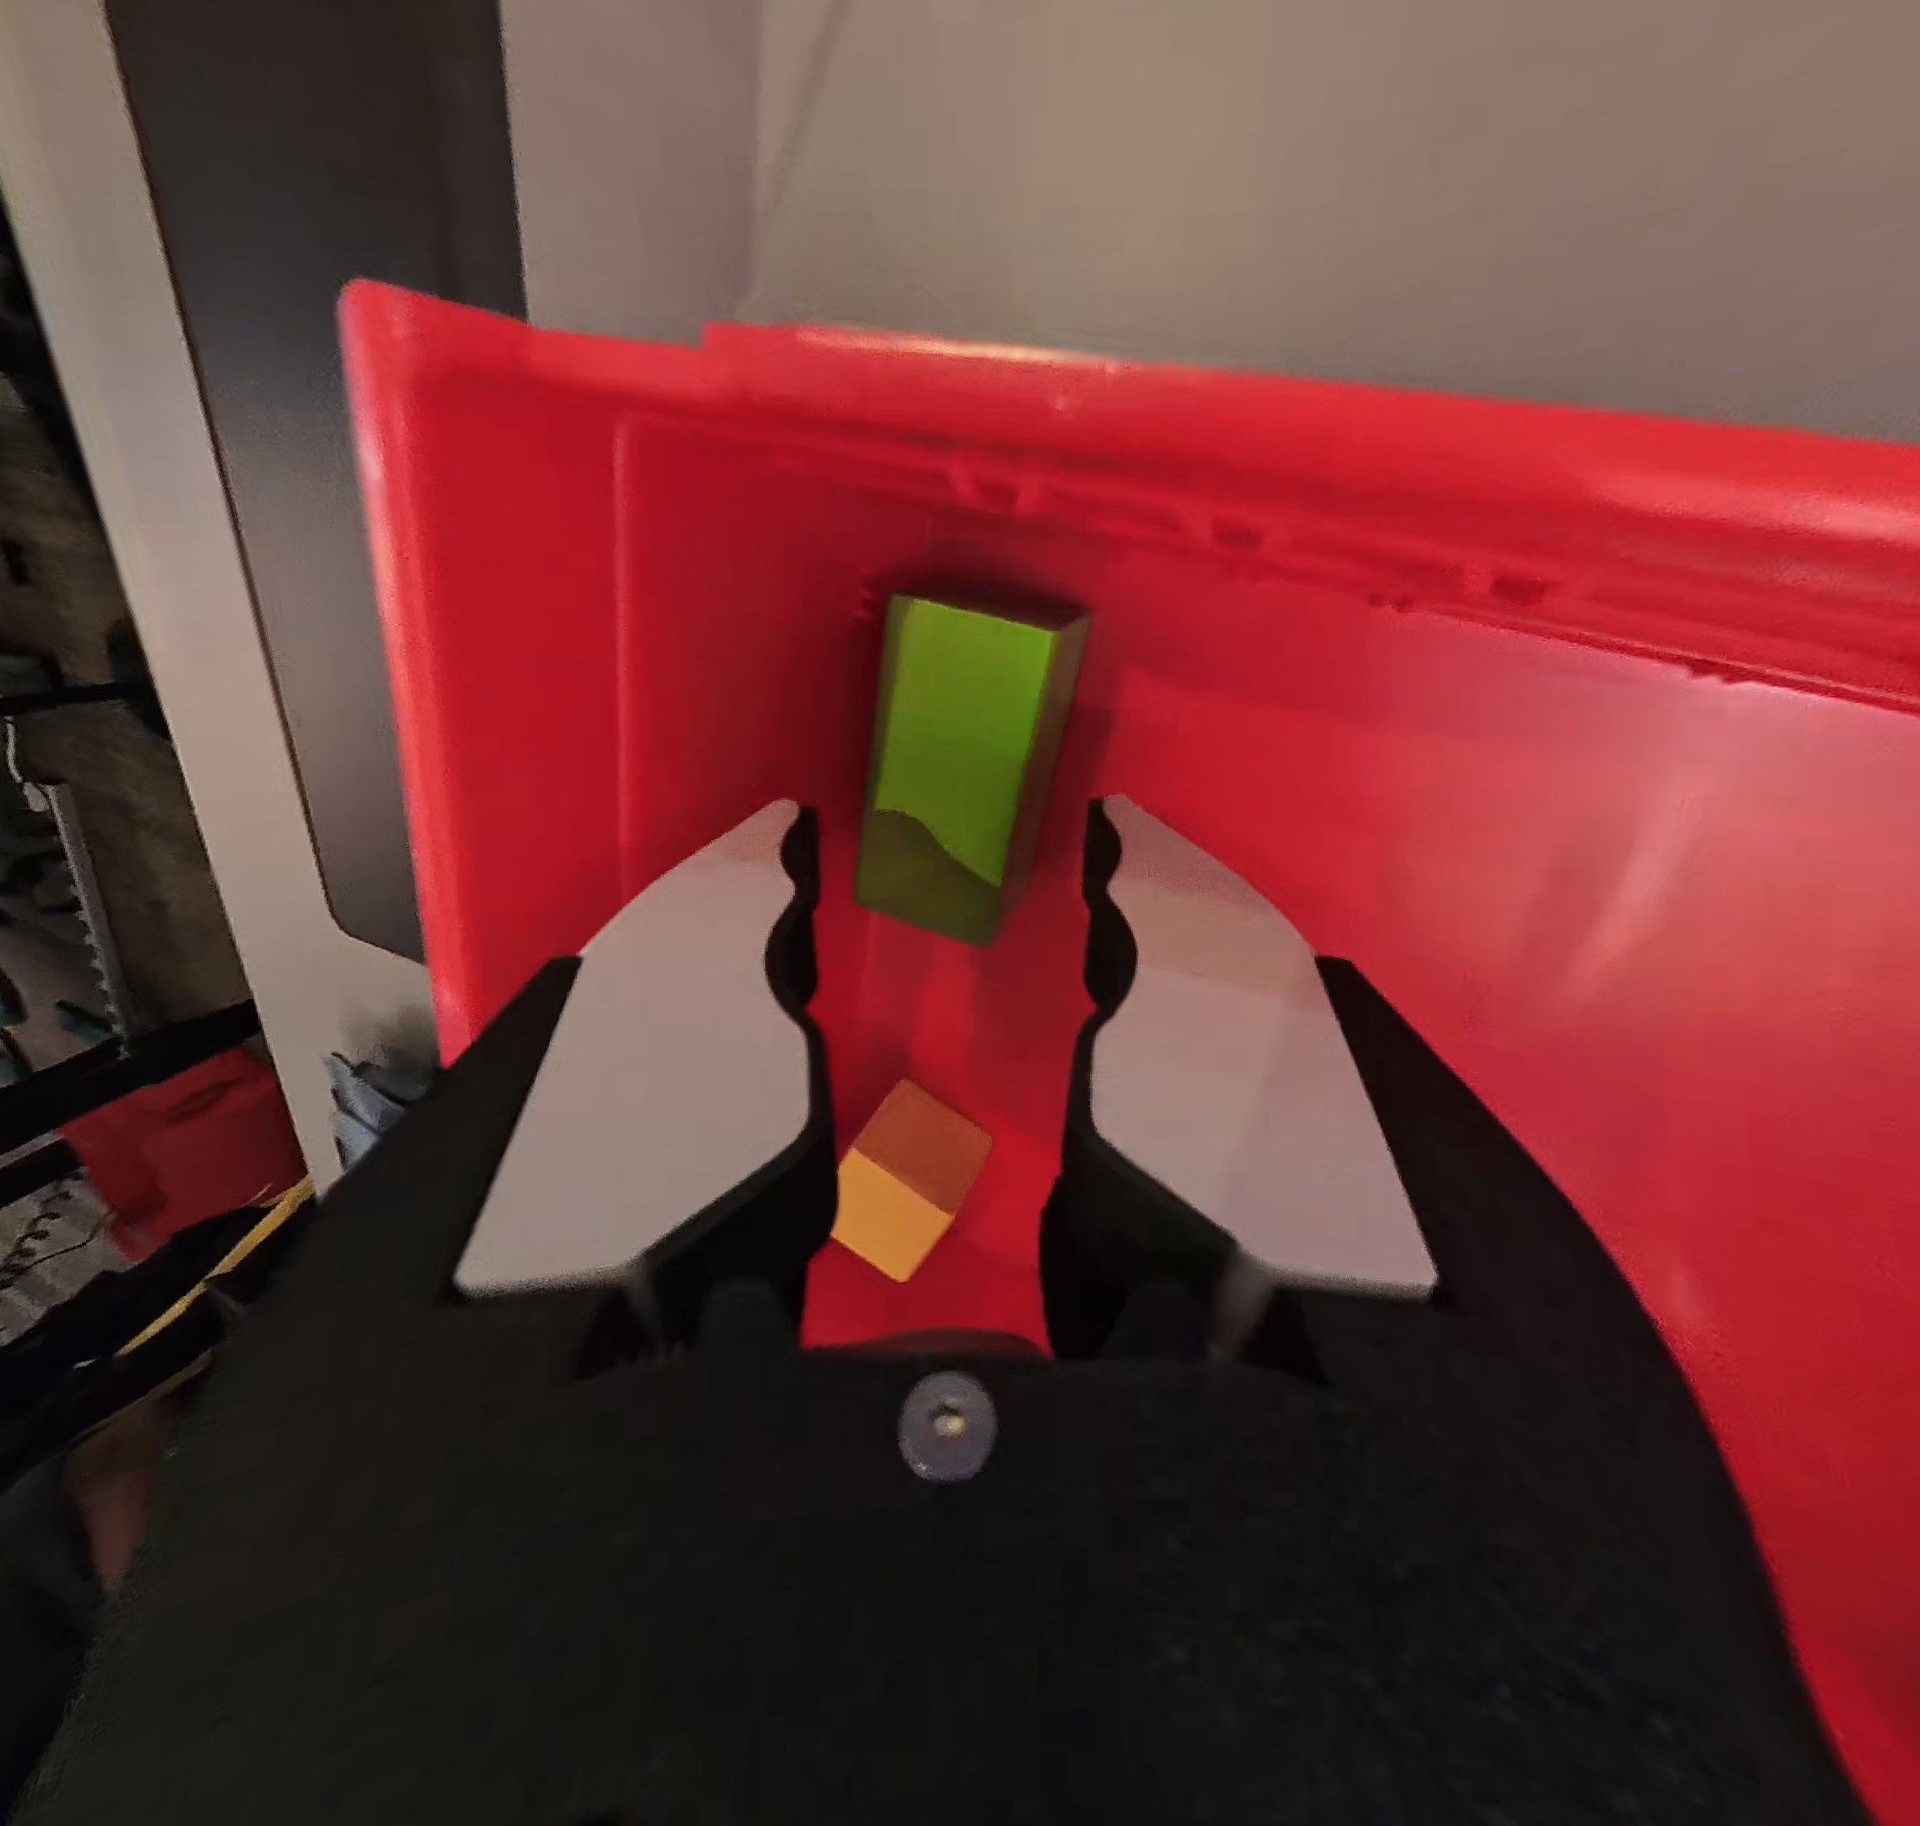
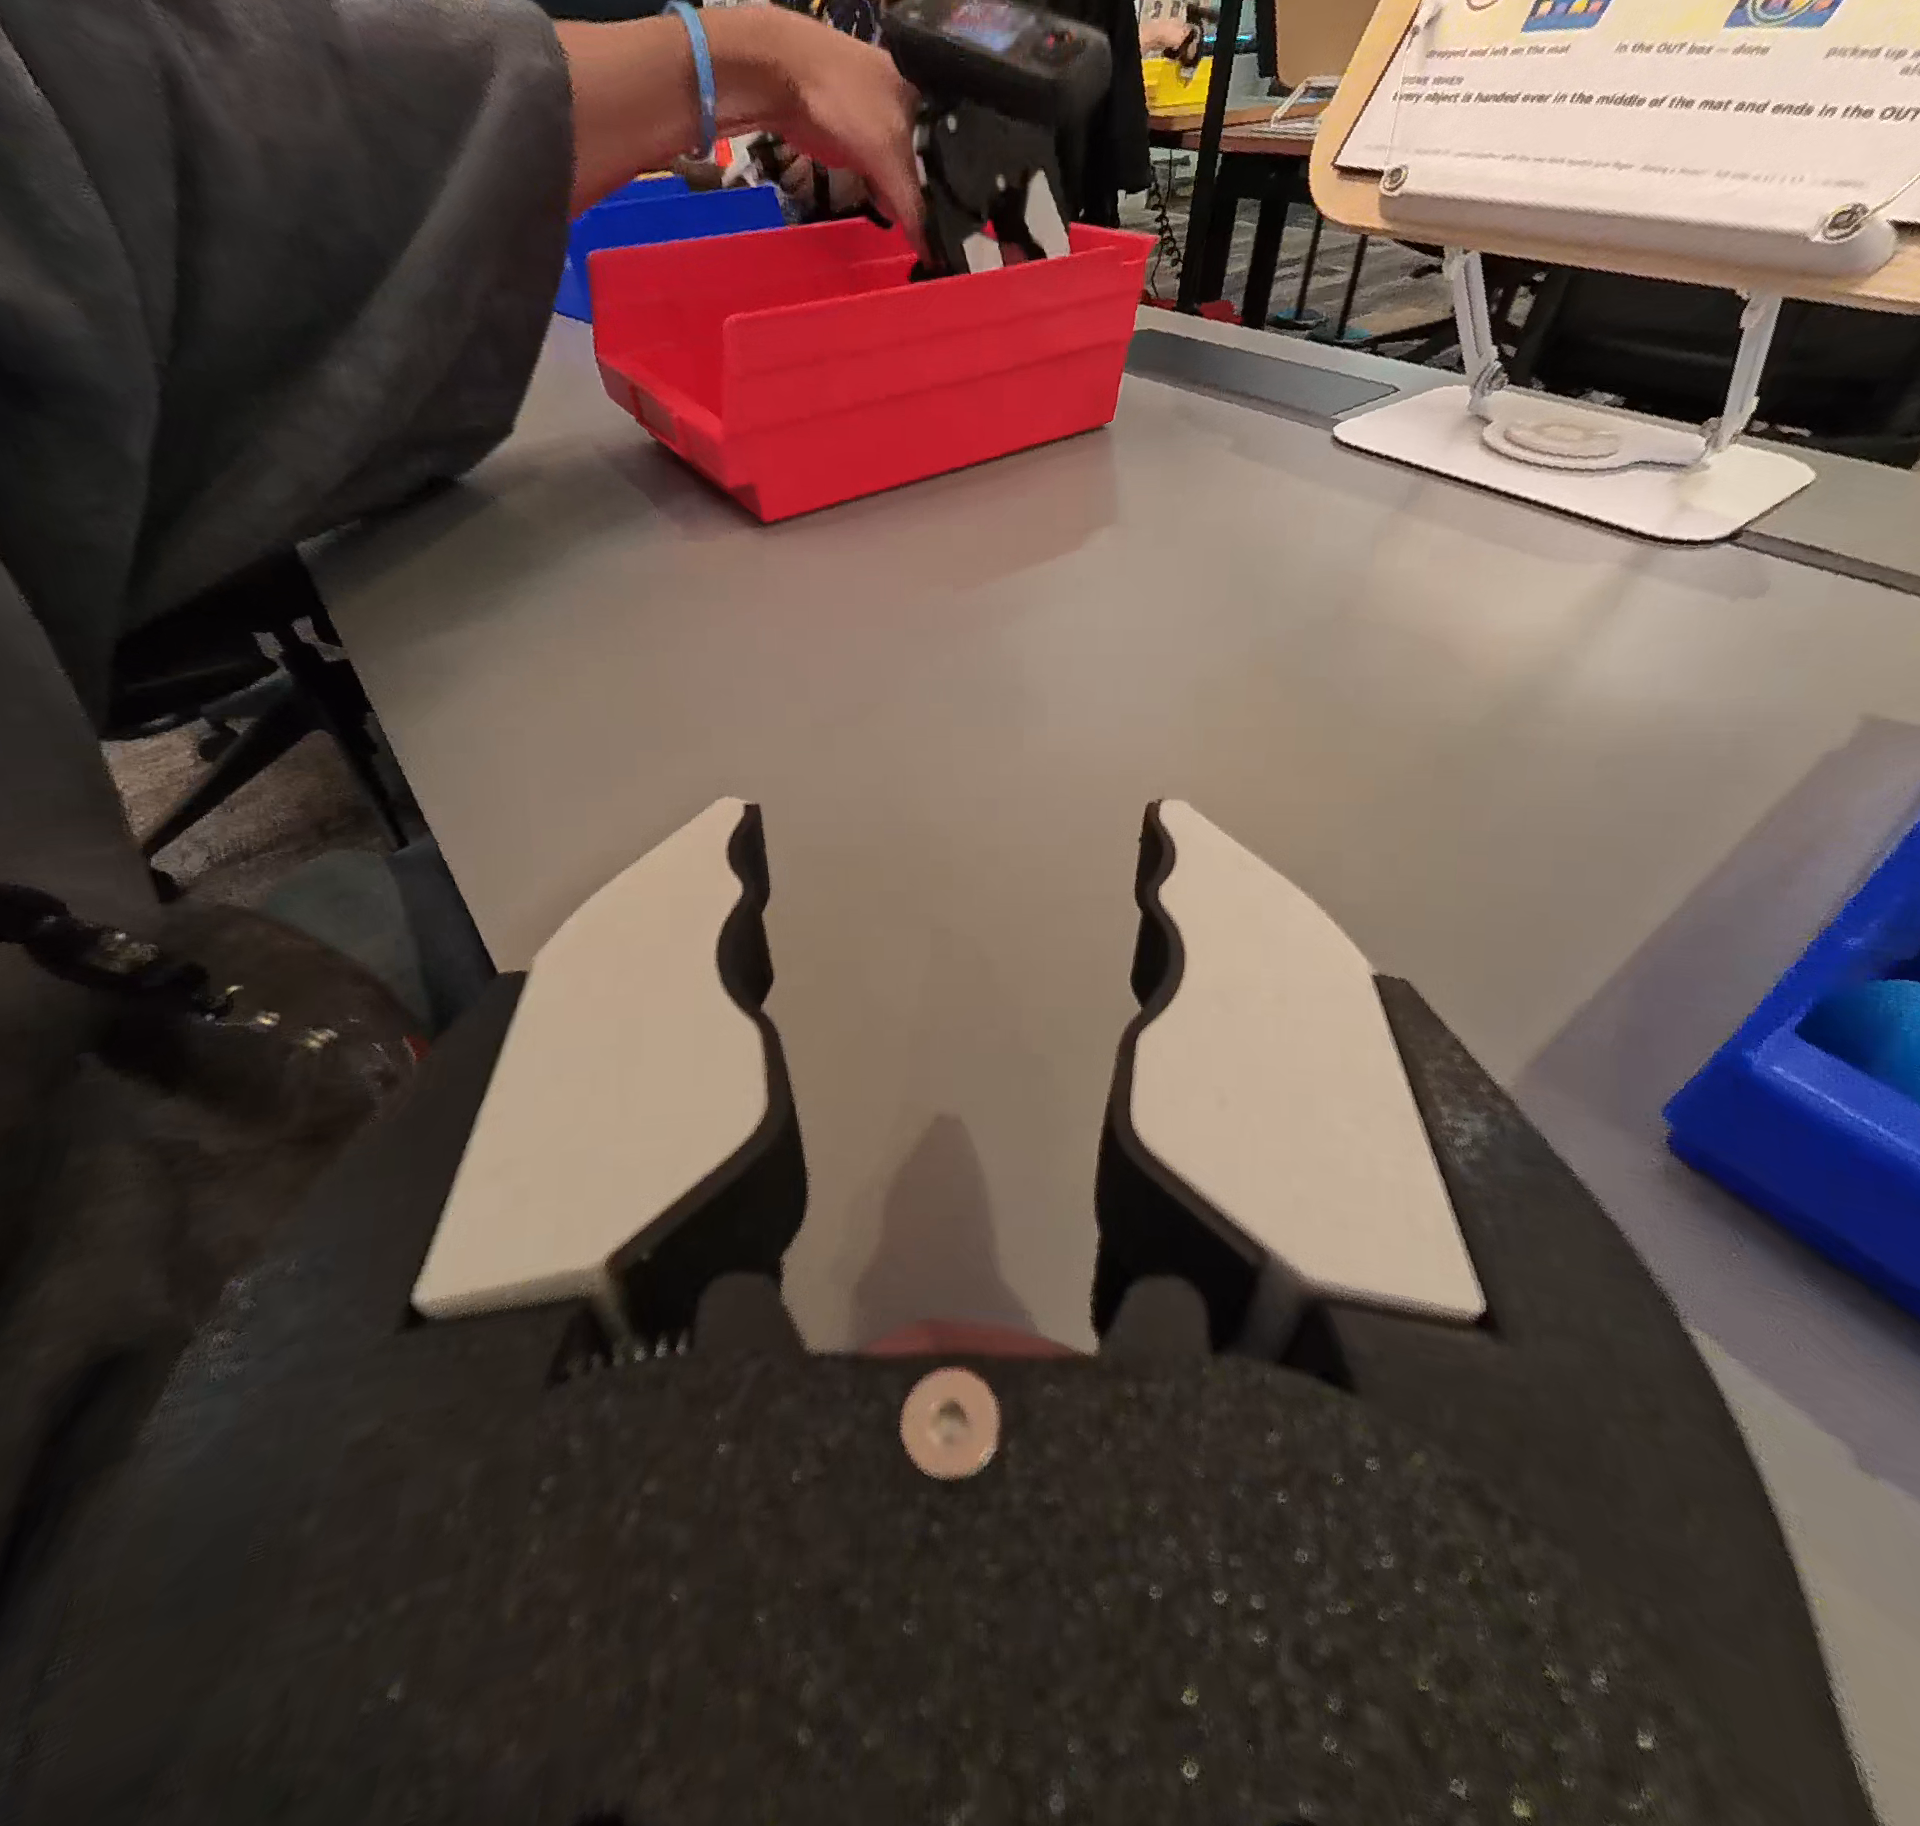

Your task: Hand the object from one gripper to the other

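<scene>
A long green block (image 1: 961,763) lies on the floor of the red bin (image 1: 1455,893) against its far wall. A small orange-yellow cube (image 1: 906,1182) lies nearer, between my finger bases. My left gripper (image 1: 945,820) is open and empty inside the bin, its tips on either side of the green block's near end. In the right wrist view the left gripper (image 2: 1003,218) dips into the red bin (image 2: 873,374) at the table's far side. My right gripper (image 2: 951,820) is open and empty, hovering over the grey table (image 2: 1039,633).
A blue bin (image 2: 1829,1101) sits at the right edge of the table, another blue bin (image 2: 665,213) behind the red one. A white stand with an instruction board (image 2: 1621,114) is at the back right. The person's sleeve (image 2: 239,270) fills the left.
</scene>
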`<action>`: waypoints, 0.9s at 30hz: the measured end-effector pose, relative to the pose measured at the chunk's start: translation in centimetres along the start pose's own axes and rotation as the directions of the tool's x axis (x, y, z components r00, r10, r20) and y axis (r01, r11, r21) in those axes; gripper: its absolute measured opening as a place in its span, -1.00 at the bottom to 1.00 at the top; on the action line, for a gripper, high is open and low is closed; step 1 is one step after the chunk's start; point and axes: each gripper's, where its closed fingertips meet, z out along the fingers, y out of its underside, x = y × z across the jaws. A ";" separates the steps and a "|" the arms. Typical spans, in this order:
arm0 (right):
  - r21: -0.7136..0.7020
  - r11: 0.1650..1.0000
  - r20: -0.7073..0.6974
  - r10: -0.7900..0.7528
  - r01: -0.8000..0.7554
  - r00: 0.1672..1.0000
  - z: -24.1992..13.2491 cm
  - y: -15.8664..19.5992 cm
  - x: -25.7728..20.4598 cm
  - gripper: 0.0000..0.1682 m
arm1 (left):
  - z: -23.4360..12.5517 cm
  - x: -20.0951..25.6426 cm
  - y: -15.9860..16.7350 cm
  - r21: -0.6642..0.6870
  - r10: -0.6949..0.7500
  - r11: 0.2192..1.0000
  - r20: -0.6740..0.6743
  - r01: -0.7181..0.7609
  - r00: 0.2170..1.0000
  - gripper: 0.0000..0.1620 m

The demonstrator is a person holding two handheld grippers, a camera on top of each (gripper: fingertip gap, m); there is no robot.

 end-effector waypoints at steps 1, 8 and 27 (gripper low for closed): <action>0.004 1.000 0.004 0.008 -0.008 1.000 0.0 -0.1 0.0 -0.19 | 0.3 0.0 0.1 -0.021 0.014 1.000 -0.008 -0.015 1.000 -0.43; -0.004 1.000 0.035 0.031 -0.031 0.999 0.3 0.2 -0.2 -0.19 | 2.0 0.1 0.0 -0.025 0.043 0.999 -0.015 -0.043 0.999 -0.53; -0.061 0.994 0.151 0.104 -0.096 0.983 2.9 -1.9 -0.1 -0.23 | -11.8 2.7 -1.5 0.410 -0.217 0.901 0.149 0.139 0.965 -0.55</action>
